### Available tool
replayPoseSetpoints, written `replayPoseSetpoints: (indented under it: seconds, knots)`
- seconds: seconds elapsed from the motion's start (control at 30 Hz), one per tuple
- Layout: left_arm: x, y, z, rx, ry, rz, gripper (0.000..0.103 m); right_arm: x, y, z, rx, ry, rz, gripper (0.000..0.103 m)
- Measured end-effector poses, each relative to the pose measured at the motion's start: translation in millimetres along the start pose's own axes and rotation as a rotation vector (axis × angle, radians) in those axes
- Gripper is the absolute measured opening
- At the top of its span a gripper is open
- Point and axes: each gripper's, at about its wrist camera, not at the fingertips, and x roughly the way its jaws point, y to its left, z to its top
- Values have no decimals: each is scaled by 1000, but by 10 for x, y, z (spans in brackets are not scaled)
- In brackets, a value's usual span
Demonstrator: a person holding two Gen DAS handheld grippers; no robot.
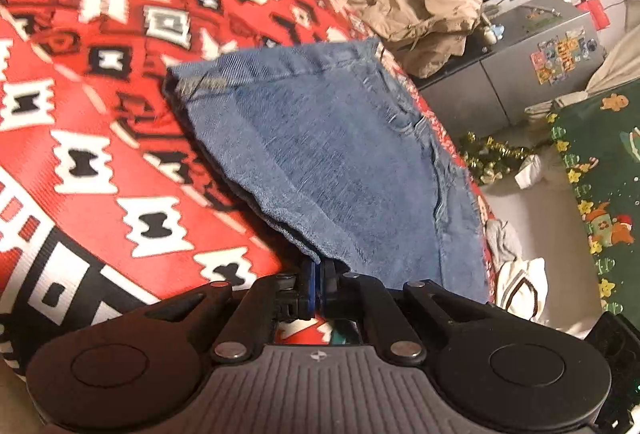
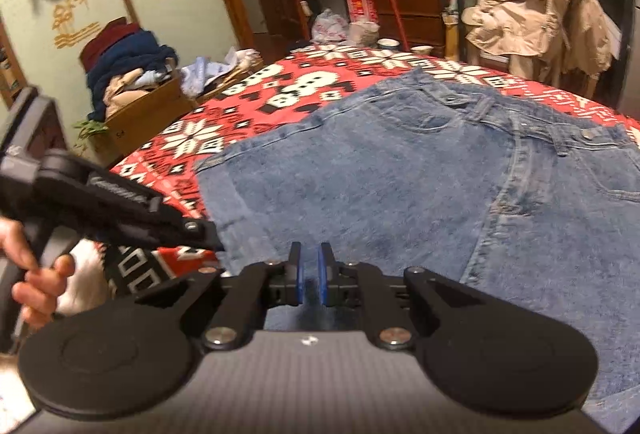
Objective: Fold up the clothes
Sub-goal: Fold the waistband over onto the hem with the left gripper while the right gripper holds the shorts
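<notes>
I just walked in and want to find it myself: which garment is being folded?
Find the red patterned blanket covering the bed. On it lie blue denim jeans, one edge pinched by the left gripper. Unlike the tan coat draped behind, they are blue, with a buttoned waistband.

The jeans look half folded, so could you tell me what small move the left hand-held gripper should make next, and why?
Probably carry the pinched edge on toward the waistband. The left hand-held gripper is shut on the jeans, lifted off the blanket; the right hand-held gripper holds nothing.
</notes>
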Motion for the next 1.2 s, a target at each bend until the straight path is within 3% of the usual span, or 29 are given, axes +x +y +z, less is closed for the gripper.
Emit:
replayPoseSetpoints:
  seconds: [0.3, 0.6, 0.7, 0.8, 1.0, 1.2]
  knots:
    - [-235, 20, 43, 55, -21, 56, 2, 261, 234, -86, -61, 79, 36, 8]
    - [-388, -26, 279, 196, -118, 113, 4, 269, 308, -103, -63, 74, 46, 8]
    - [-320, -51, 372, 258, -118, 115, 4, 336, 330, -43, -62, 62, 41, 8]
    - [-230, 2, 461, 293, -115, 170, 4, 402, 352, 17, -61, 49, 35, 8]
    - [-258, 225, 641, 234, -150, 171, 2, 516, 505, -62, -85, 56, 44, 9]
    - [-266, 250, 670, 262, -153, 155, 2, 423, 431, -73, -47, 77, 76, 8]
